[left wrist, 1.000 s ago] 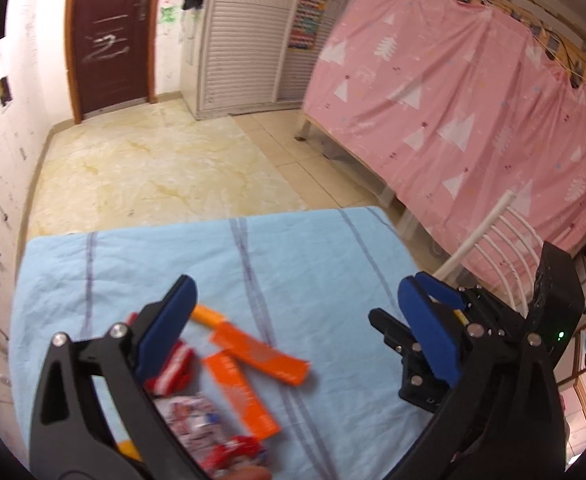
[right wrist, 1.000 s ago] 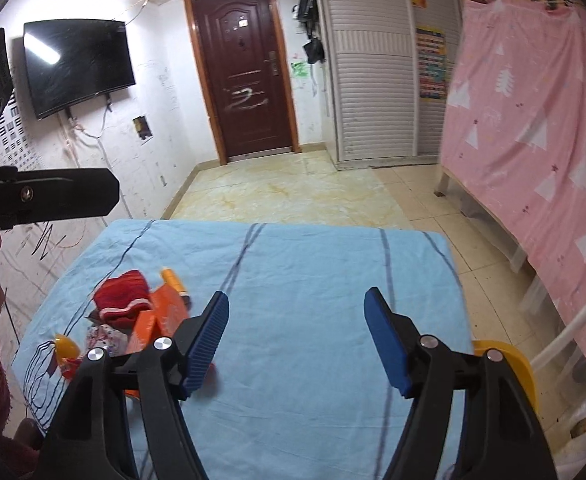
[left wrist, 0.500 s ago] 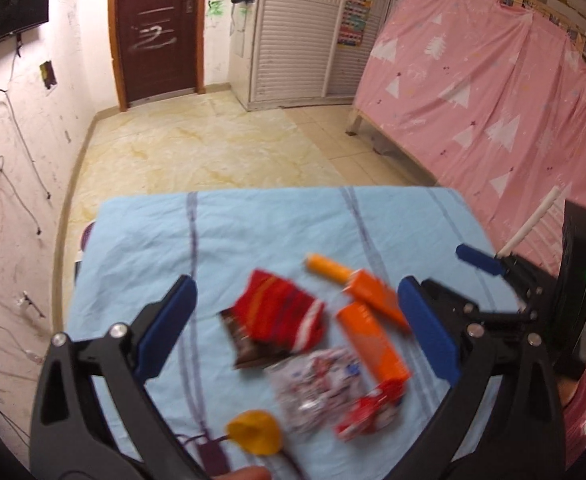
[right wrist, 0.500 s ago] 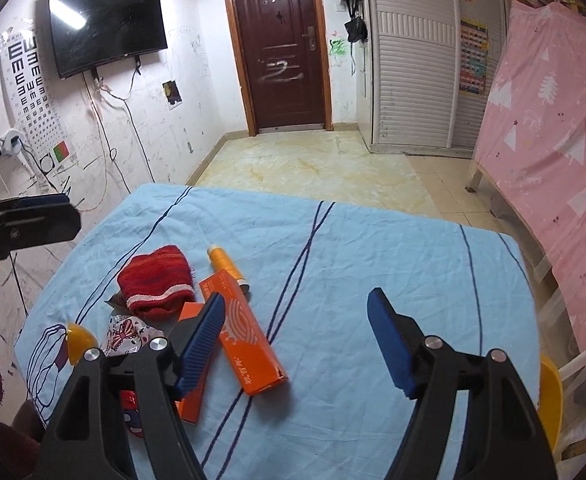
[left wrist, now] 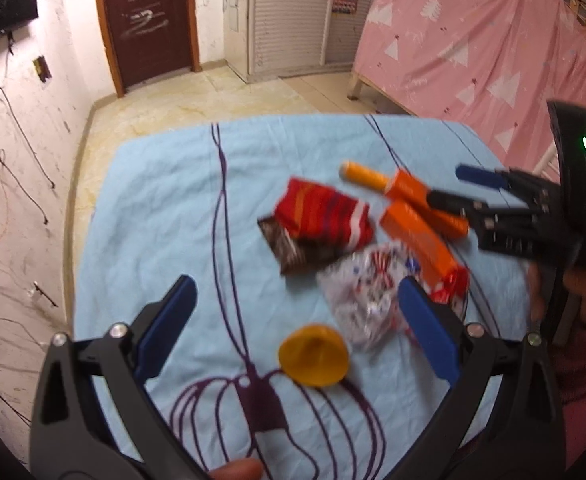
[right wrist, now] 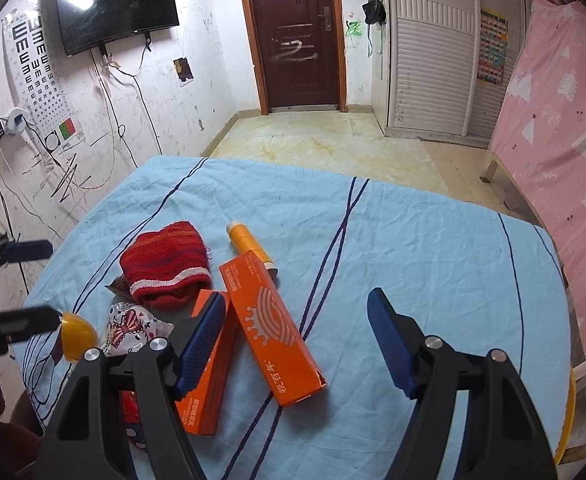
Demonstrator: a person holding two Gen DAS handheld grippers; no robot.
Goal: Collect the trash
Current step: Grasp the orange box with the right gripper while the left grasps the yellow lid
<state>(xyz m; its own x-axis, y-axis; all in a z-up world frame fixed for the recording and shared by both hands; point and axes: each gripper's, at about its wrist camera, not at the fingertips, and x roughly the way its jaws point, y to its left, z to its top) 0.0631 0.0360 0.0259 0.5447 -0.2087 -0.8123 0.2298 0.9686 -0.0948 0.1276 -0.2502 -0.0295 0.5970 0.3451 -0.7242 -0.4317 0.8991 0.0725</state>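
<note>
Both grippers have swung over the litter since a second ago, and the whole pile now sits in front of them on the blue cloth [right wrist: 413, 240] covering the bench. Left gripper [left wrist: 293, 326] hovers with jaws wide apart and nothing between them, just above the yellow cap [left wrist: 313, 355]; the right gripper [right wrist: 297, 344] is likewise wide open and empty, its left finger over one orange box [right wrist: 203, 392] while the other orange box [right wrist: 273, 328] lies between its jaws. Around that box lie a red knit sock [right wrist: 165, 264] beyond it, an orange tube [right wrist: 249, 246] touching its far end, and a clear printed wrapper [right wrist: 131, 326] beside the sock. A good grasp probably means lowering onto one item, squaring the jaws across the box's narrow width, and avoiding pinching cloth.
</note>
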